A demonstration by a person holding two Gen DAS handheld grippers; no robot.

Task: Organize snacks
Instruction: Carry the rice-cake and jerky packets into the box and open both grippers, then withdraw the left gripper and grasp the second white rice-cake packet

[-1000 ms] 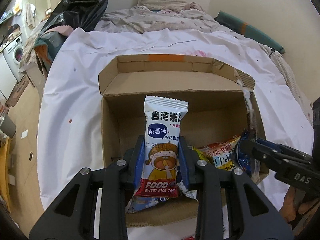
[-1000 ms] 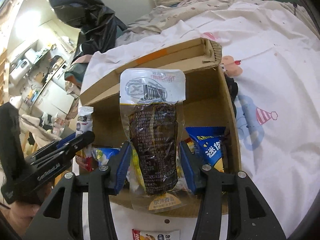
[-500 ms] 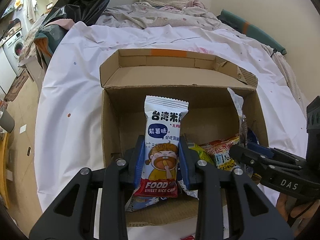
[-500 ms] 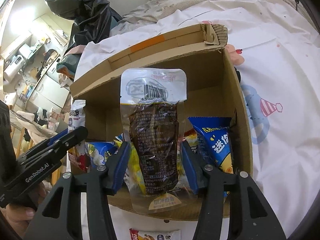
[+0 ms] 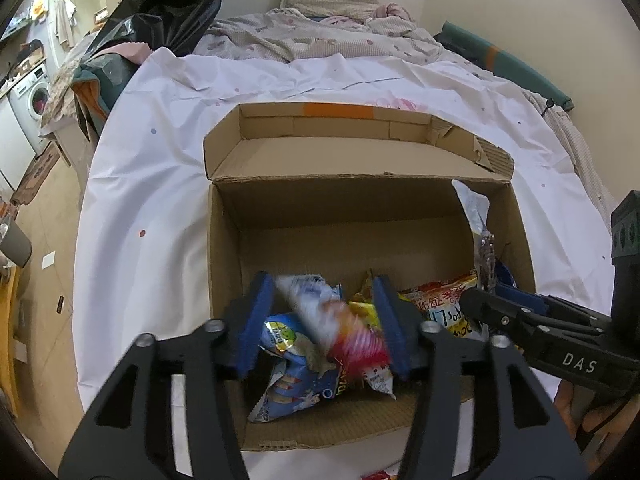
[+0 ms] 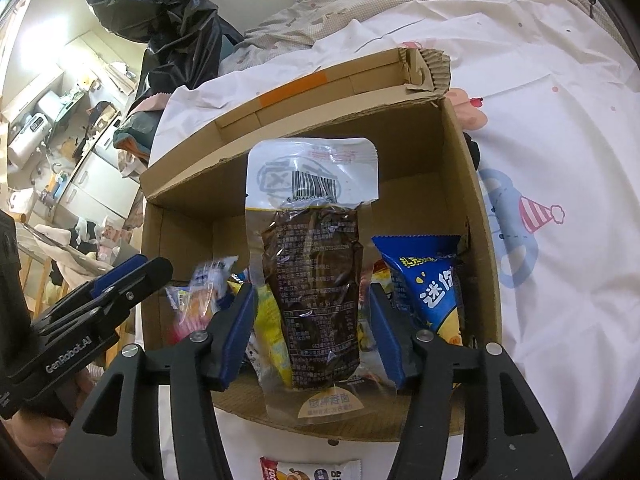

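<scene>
An open cardboard box (image 5: 224, 248) sits on a white sheet and holds several snack packets. My left gripper (image 5: 326, 320) is open above the box's near side; the white-and-red rice cake packet (image 5: 340, 320) is a blur, tilted between its fingers, falling into the box. It also shows blurred in the right wrist view (image 6: 200, 292). My right gripper (image 6: 314, 332) stands open over the box with a clear packet of dark snack (image 6: 316, 276) upright between its jaws, which stand apart from the packet's sides. The right gripper also shows in the left wrist view (image 5: 520, 312).
Inside the box lie a blue packet (image 5: 296, 372), a yellow packet (image 5: 364, 312) and a blue-yellow bag (image 6: 432, 284). A rice cake packet (image 6: 310, 470) lies on the sheet in front of the box. Bedding (image 5: 320, 32) and a black bag (image 5: 168, 4) lie behind.
My left gripper has opened and the rice cake packet has tipped and dropped toward the box. My right gripper's jaws have widened around the dark snack packet.
</scene>
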